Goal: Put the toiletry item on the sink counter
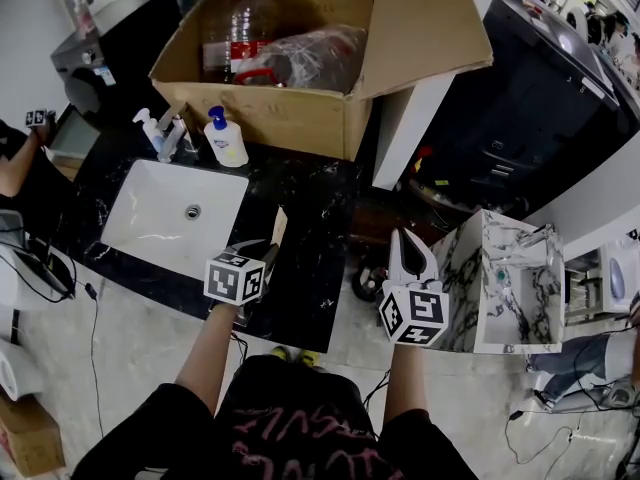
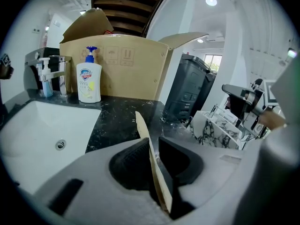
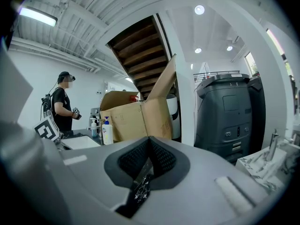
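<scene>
The thin tan toiletry item is clamped edge-on in the left gripper, pointed lengthwise over the counter just right of the sink basin; the right gripper is closed, empty.

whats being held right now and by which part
The left gripper clamps a thin tan flat item by its near end. The right gripper is shut, empty.

1. The bare black counter to the right of the white basin lies open.
2. The cardboard box walls off the back.
3. A soap pump bottle and the faucet crowd the strip behind the basin.
</scene>
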Action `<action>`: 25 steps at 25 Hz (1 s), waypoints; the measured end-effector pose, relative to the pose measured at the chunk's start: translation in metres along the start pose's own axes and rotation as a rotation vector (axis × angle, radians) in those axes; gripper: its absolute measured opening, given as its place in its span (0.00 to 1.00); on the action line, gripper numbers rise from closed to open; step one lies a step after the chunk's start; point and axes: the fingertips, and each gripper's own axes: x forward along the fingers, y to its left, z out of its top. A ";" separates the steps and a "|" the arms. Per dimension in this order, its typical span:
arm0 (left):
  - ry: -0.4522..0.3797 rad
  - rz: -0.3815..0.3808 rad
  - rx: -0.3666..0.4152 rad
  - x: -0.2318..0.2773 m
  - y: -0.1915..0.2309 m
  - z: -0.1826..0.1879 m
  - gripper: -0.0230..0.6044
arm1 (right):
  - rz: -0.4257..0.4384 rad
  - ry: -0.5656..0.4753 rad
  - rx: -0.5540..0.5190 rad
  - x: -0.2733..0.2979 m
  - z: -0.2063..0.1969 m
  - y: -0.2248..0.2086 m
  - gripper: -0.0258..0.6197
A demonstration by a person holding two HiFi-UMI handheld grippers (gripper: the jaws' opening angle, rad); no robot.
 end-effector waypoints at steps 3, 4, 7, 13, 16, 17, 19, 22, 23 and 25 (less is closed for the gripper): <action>-0.019 0.006 0.015 -0.006 0.001 0.007 0.15 | 0.005 -0.003 0.003 0.001 0.002 0.002 0.06; -0.028 0.008 0.018 -0.008 0.001 0.010 0.15 | 0.007 -0.005 0.004 0.001 0.003 0.002 0.06; -0.052 0.016 0.030 -0.014 0.003 0.018 0.15 | 0.010 -0.013 0.005 0.002 0.006 0.002 0.06; -0.089 0.026 0.048 -0.024 0.000 0.031 0.14 | 0.023 -0.029 0.002 0.002 0.013 0.007 0.06; -0.119 0.036 0.074 -0.031 -0.003 0.041 0.12 | 0.029 -0.033 0.002 0.002 0.015 0.008 0.06; -0.135 0.039 0.083 -0.034 -0.004 0.046 0.11 | 0.030 -0.035 0.003 0.002 0.016 0.009 0.06; -0.172 0.047 0.099 -0.042 -0.007 0.056 0.08 | 0.032 -0.036 0.001 0.001 0.018 0.010 0.06; -0.228 0.061 0.128 -0.055 -0.011 0.075 0.04 | 0.039 -0.040 -0.005 0.002 0.023 0.013 0.06; -0.244 0.066 0.138 -0.060 -0.011 0.081 0.04 | 0.043 -0.040 -0.007 0.002 0.024 0.015 0.06; -0.271 0.078 0.161 -0.068 -0.013 0.091 0.04 | 0.048 -0.039 -0.011 0.003 0.026 0.019 0.06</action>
